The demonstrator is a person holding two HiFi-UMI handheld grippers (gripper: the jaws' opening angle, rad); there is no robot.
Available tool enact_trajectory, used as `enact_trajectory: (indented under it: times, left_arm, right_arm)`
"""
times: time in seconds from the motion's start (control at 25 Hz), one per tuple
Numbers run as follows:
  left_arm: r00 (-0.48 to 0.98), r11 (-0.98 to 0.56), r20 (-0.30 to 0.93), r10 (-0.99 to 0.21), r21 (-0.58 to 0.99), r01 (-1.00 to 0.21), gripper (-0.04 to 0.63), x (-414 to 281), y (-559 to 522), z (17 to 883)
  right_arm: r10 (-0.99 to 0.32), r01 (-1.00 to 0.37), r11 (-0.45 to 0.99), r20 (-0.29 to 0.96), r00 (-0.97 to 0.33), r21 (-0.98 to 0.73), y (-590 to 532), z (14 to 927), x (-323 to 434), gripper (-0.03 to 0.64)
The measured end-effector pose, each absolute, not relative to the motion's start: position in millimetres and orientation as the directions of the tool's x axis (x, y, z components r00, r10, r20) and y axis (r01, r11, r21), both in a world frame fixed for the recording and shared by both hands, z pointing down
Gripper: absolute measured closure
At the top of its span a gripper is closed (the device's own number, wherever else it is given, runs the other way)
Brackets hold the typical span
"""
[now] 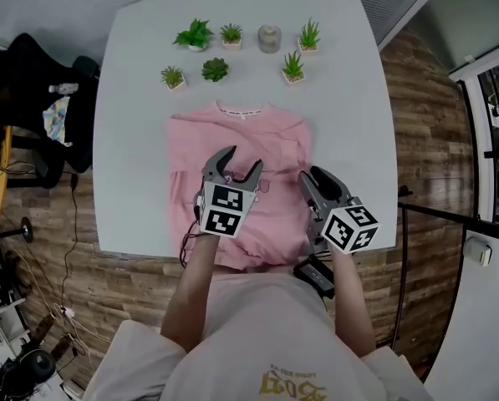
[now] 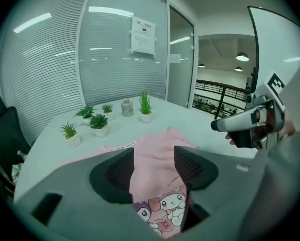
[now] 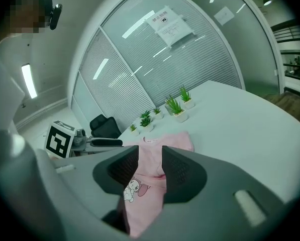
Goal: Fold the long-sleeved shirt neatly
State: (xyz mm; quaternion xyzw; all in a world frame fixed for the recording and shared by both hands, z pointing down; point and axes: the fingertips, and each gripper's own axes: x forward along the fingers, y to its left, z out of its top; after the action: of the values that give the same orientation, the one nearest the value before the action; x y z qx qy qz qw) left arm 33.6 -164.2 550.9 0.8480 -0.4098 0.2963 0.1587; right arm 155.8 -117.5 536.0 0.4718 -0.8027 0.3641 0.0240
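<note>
Lying collar-away on the table (image 1: 136,149): pink shirt (image 1: 262,136), long axis running outward from the person. Left gripper (image 1: 242,161) over its middle, right gripper (image 1: 313,178) at its right edge; both part-open, empty.

Shirt (image 1: 249,132) lay flat on the table (image 1: 132,182), collar toward the far side, hem at the near edge. Beyond the collar stood six potted plants (image 1: 215,69) in two rows, with a jar (image 1: 269,38) in the back row among them. Left gripper (image 1: 242,162) hung over the shirt's middle, right gripper (image 1: 314,179) over its right edge. A chair (image 1: 32,98) stood left of the table.
</note>
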Motion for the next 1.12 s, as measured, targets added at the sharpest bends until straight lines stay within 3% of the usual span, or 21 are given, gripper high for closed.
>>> enact_trajectory:
  times: [0.44,1.12]
  left_arm:
    - [0.513,-0.572,0.58,-0.632,0.097,-0.814,0.354,-19,-144,518]
    - [0.547,-0.595,0.575,-0.609,0.125,-0.794,0.35,-94,-21,516]
  right_arm:
    - [-0.762,-0.814,0.309,0.384,-0.521,-0.492,-96,512,139,0.469]
    - [-0.83,-0.869,0.248,0.369,-0.419,-0.429,16,492,113,0.46]
